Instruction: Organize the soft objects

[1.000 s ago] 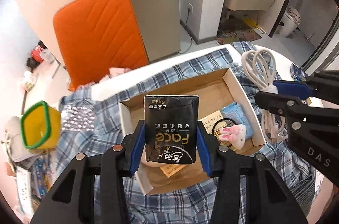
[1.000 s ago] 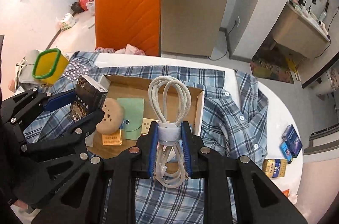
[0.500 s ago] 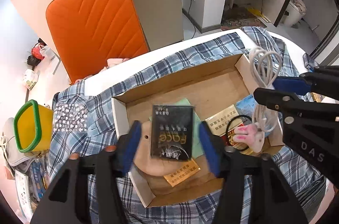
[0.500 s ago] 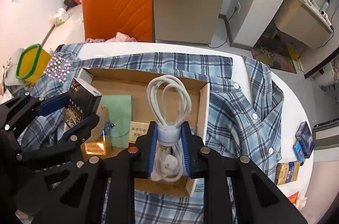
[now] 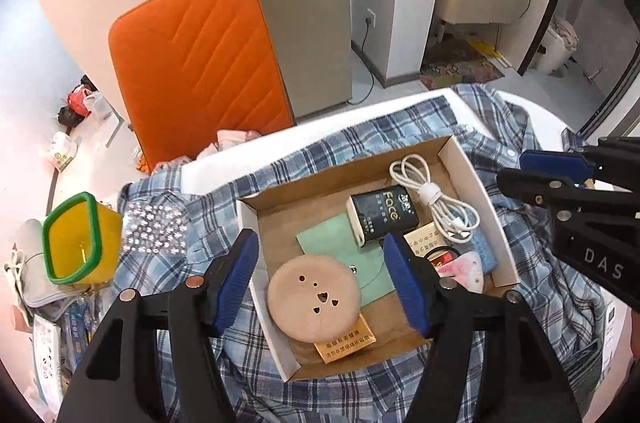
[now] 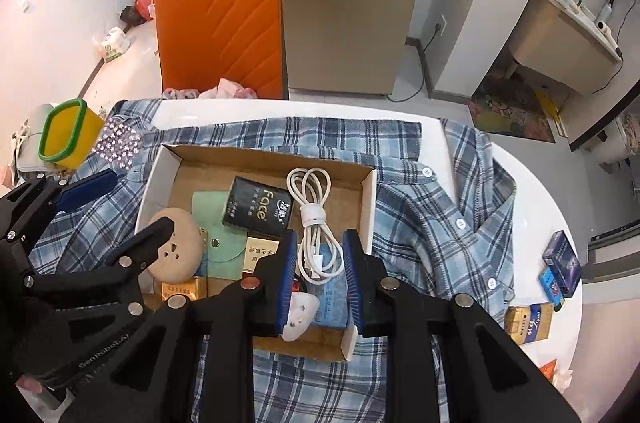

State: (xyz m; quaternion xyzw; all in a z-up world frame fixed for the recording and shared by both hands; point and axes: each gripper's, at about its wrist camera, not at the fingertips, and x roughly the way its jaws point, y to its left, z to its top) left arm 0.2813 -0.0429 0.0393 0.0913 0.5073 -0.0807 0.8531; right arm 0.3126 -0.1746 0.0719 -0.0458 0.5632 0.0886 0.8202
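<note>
An open cardboard box (image 5: 247,223) (image 6: 154,179) sits on a blue plaid shirt. A black tissue pack (image 5: 384,213) (image 6: 258,209) lies in it beside a coiled white cable (image 5: 434,199) (image 6: 312,207), a round beige cushion (image 5: 314,299) (image 6: 176,251) and a green pouch (image 5: 340,243). My left gripper (image 5: 320,267) (image 6: 124,207) hovers open over the box's near-left part, its pads wide apart and holding nothing. My right gripper (image 6: 320,263) (image 5: 516,169) hangs above the box's right end. Its pads are slightly apart and the cable lies loose below them.
The plaid shirt (image 6: 440,223) covers a white round table (image 6: 532,191). A yellow tub with a green rim (image 5: 76,239) stands at the left. Small packs (image 6: 560,263) lie at the table's right edge. An orange chair (image 5: 196,63) stands behind the table.
My left gripper opened and the tissue pack dropped into the box. My right gripper let go of the white cable, which now lies flat in the box.
</note>
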